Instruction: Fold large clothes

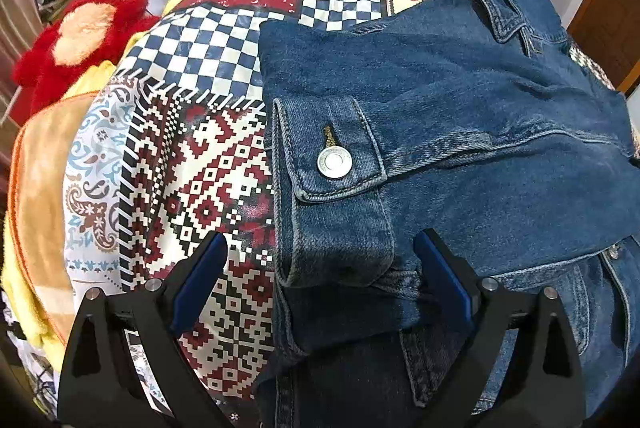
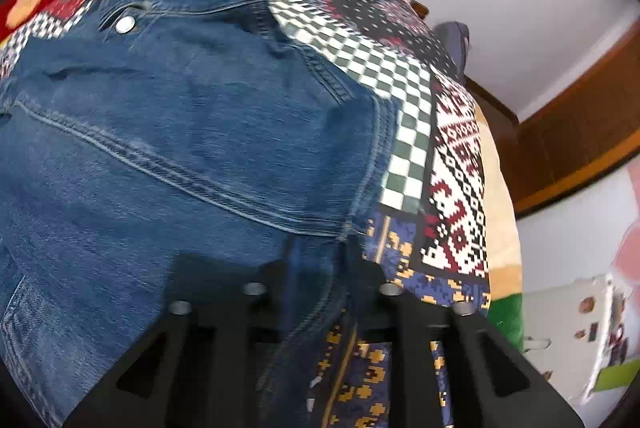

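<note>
The right wrist view is motion-blurred and the right gripper [image 2: 316, 268] has its fingertips buried in cloth, so only its black linkages show, drawn close together and pinching the side-seam edge of the blue denim jacket [image 2: 168, 132]. That jacket lies spread over the patchwork-printed bedspread [image 1: 192, 164], its lower part cut off by the frame. The left gripper [image 1: 320, 256] stands with its blue-padded fingers [image 1: 202, 278] wide apart, straddling the buttoned sleeve cuff [image 1: 332, 188] without touching it; a red plush toy [image 1: 76, 40] lies well apart.
</note>
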Demonstrator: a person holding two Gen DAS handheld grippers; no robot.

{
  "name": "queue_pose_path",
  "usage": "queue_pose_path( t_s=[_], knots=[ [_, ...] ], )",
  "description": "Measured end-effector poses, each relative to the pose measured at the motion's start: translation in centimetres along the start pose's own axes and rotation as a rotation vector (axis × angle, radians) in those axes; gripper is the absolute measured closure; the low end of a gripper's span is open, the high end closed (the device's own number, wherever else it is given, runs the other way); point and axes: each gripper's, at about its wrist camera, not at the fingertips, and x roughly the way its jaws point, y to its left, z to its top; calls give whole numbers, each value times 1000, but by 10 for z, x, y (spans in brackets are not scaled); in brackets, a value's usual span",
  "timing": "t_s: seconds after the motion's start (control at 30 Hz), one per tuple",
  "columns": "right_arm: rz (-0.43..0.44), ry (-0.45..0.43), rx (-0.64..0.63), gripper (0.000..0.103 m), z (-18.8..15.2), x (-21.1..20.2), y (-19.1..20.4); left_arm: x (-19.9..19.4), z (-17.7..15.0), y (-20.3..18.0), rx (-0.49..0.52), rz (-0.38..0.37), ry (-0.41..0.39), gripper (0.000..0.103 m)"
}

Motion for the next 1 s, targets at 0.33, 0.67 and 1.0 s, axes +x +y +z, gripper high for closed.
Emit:
queue_pose_path(
  t_s=[0.33, 0.67, 1.0],
  knots=[
    [62, -21, 145, 24, -7, -9, -45, -29, 5, 2, 25, 28, -24, 7],
    [240, -115, 244, 24, 21, -39, -64, -48, 53, 32, 6, 30, -69, 7],
    [323, -93, 375, 25, 53, -5, -84, 11, 101, 55, -160, -16, -6, 8]
  ],
)
